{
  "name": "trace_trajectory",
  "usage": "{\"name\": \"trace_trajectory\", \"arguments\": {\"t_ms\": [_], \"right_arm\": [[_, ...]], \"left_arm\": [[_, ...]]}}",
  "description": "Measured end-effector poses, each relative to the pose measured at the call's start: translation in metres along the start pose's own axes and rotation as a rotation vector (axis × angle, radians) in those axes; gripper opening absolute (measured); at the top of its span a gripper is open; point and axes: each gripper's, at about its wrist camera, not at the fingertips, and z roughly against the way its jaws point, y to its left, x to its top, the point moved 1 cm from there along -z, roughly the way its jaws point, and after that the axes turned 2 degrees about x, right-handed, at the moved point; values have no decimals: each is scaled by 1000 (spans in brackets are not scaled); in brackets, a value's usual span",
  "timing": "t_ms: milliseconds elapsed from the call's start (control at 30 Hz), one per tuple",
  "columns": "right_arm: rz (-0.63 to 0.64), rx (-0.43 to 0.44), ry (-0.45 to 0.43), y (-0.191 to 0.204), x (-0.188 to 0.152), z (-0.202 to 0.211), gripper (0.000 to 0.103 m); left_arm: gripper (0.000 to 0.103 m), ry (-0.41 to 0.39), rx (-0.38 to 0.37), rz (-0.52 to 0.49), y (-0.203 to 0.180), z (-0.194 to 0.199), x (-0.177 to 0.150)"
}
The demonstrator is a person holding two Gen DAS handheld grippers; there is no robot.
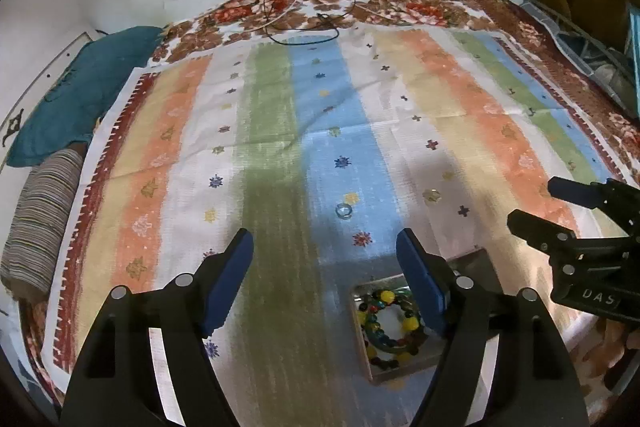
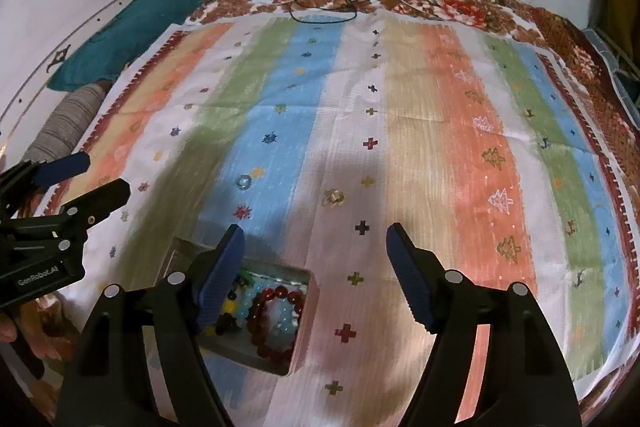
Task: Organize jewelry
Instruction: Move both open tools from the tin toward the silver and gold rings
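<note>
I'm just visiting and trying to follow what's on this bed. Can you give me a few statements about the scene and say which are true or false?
1. Both the left gripper and the right gripper hold their blue-padded jaws apart with nothing between them. True.
2. The open rectangular metal tin is empty. False: it holds beaded bracelets, including a dark red beaded bracelet and a multicoloured beaded bracelet.
3. A small clear glassy ring lies on the blue stripe of the striped cloth, outside the tin. True.
4. A small gold-coloured ring is already in the tin. False: it lies on the cloth, beyond the tin.
5. The cloth is plain white. False: it has coloured stripes.
</note>
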Motion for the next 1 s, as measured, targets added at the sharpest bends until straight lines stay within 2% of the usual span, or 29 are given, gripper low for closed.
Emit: {"name": "trace_trajectory", "arguments": {"t_ms": [200,533,800,1000], "right_arm": [[-14,-16,37,-7,7,-17,75],[-9,-38,82,-11,15,-40,76],[-11,-30,132,-11,21,-65,76],[-3,-35,155,-11,23,-80,76]], "left_arm": [[77,42,32,-1,2,-23,6],[77,155,-50,128,18,-68,21],[77,216,-109,146,13,-95,26],[77,258,-109,147,12,-116,27]]}}
